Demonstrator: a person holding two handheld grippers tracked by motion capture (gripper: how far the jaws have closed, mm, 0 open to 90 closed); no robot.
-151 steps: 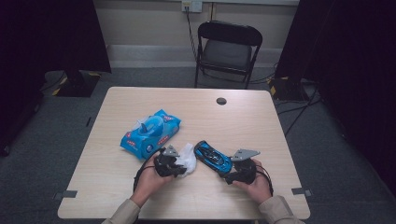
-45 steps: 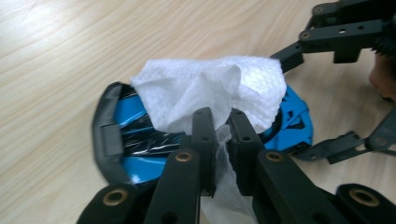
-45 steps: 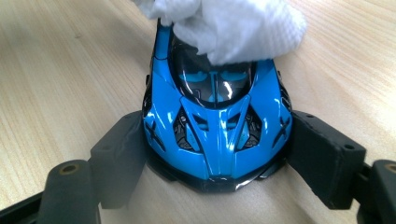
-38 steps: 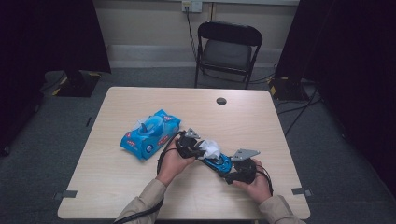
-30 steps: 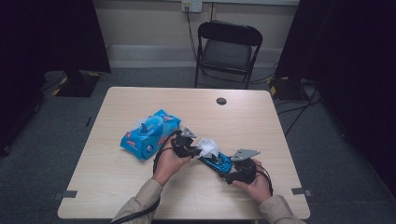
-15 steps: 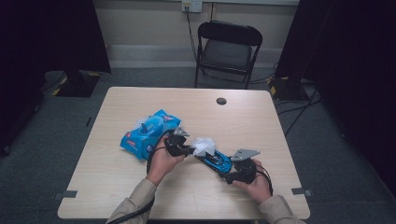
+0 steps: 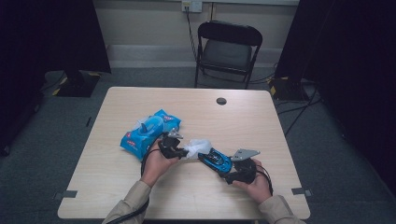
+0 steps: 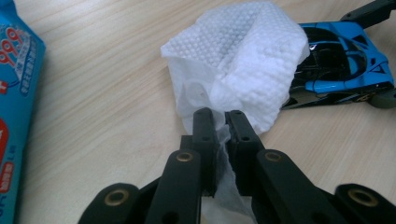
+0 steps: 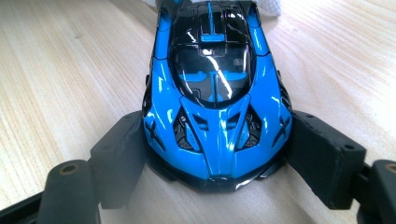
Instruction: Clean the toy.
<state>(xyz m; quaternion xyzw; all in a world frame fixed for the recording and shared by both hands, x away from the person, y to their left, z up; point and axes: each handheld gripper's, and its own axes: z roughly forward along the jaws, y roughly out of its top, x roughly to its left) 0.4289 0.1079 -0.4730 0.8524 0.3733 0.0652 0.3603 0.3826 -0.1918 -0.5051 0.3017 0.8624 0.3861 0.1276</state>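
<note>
My right gripper (image 7: pixel 232 169) near table's (image 7: pixel 261 140) front edge, jaws clamped on blue toy car (image 7: pixel 215 160). My left gripper (image 7: pixel 183 148) pinching white wipe (image 7: pixel 198 147), pulled back off car since a second ago. Wipes pack (image 7: pixel 148 133) left-centre. Folding chair (image 7: pixel 227 49) beyond far edge.

Table (image 7: pixel 140 196) lit bright from overhead, room around it v. dark. Glare streaks on my toy car (image 9: pixel 217 100), jaws up close blurred.

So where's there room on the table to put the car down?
Bare wood lies along the table's far edge around the small black disc, and down its left side below the wipes pack. The middle is crowded: wipe, blue toy car, both tongs.
</note>
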